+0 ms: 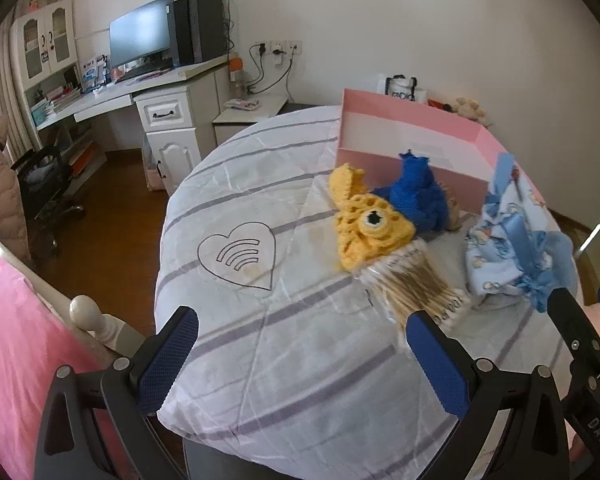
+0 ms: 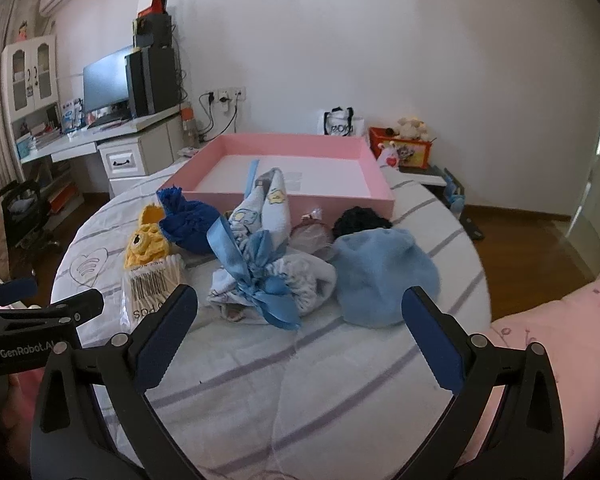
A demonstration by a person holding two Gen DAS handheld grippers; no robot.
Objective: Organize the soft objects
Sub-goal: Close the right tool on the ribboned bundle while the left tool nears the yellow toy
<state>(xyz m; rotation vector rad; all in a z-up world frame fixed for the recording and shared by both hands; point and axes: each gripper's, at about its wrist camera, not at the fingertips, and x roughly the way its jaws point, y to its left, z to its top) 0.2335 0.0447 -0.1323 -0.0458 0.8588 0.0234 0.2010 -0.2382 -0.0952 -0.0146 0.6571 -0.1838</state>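
Nearby, a yellow crochet toy [image 1: 364,220] lies against blue yarn [image 1: 416,196].

left wrist: low, near, faces table [image 1: 260,360] | right wrist: same | shared: pink box [image 2: 300,148]

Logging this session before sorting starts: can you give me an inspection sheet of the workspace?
Surface: round table under white cloth with grey stripes, heart drawing at left.
Job's things: yellow crocheted toy, dark blue knitted piece, light blue patterned fabric bundle with ribbon, pale blue fleece hat, dark knitted item; all outside the empty pink shallow box.
Clutter: bag of cotton swabs.
Grippers: left gripper open; right gripper open; both empty.
Cables: wall-socket leads behind the desk.
Surroundings: desk with monitor, pink bedding.
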